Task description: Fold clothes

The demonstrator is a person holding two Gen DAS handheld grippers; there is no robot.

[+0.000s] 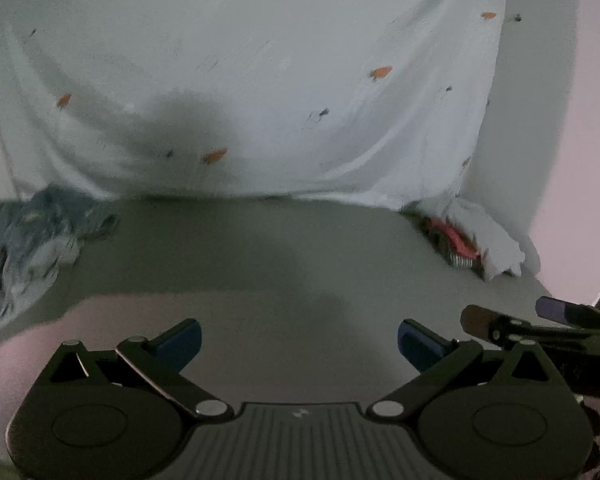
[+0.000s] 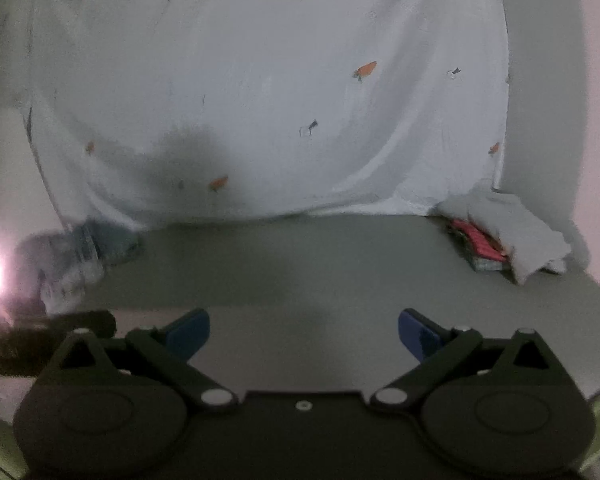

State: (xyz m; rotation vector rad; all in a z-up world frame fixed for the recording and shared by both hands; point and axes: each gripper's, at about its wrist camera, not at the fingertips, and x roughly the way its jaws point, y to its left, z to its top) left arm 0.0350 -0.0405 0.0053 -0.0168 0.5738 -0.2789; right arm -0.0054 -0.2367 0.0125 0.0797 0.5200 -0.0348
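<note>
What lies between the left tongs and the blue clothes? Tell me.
Nothing: only bare grey table separates the open left tongs from the crumpled blue clothes, shown in the left wrist view.

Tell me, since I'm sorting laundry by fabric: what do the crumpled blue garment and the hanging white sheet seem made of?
The blue garment looks like thin printed woven cloth, matte, judging by its fine crumples; the blur leaves it open. The white sheet seems light cotton-like fabric, matte, hanging in soft folds with small orange prints.
</note>
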